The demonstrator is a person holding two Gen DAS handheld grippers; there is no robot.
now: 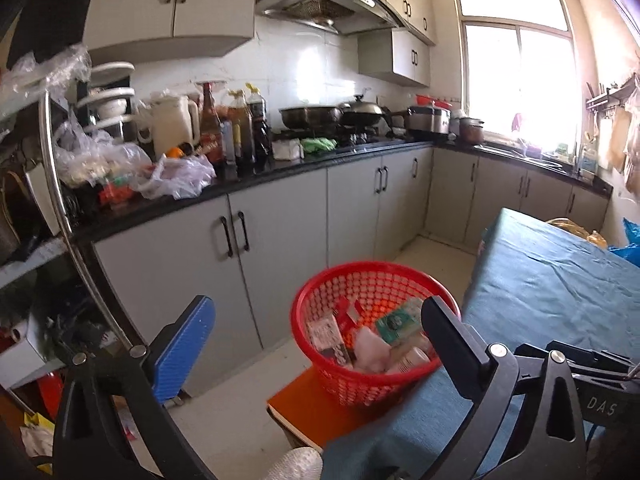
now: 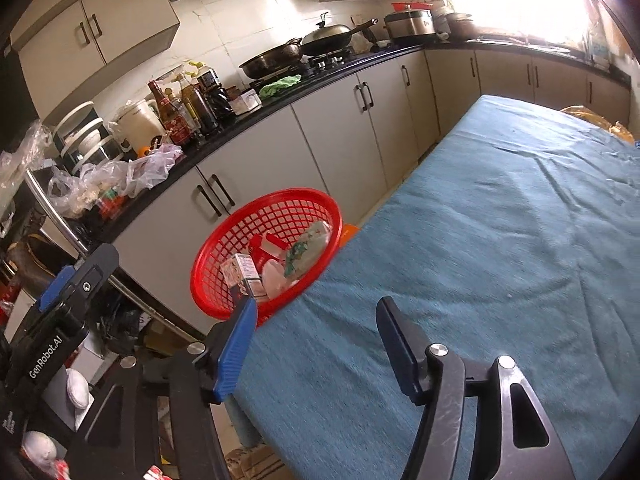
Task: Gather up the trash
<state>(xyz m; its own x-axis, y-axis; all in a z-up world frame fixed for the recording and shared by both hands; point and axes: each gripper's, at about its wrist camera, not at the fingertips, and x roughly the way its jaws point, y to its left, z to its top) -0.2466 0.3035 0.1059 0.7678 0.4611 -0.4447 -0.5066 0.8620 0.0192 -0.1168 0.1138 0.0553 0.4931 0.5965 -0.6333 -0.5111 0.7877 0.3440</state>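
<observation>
- Two grippers are in view, both empty; items run from largest to smallest.
- Desk [image 2: 500, 240]: covered in teal cloth, it lies under and ahead of the right jaws. No loose trash is visible on the cloth.
- Red basket [image 1: 372, 332]: ahead of the left jaws, resting on an orange stool [image 1: 304, 404] that touches the desk edge. The open plastic mesh probably flexes; judged light, best taken by the rim.
- Trash [image 1: 368, 340]: small cartons, a green packet and pale wrappers lie inside the basket. Judged light and crushable; pinch cartons across their flat faces and wrappers at a bunched fold.
- Left gripper [image 1: 316, 332]: jaws spread wide, nothing between them.
- Right gripper [image 2: 316, 344]: jaws partly spread above the cloth, pinching nothing.
</observation>
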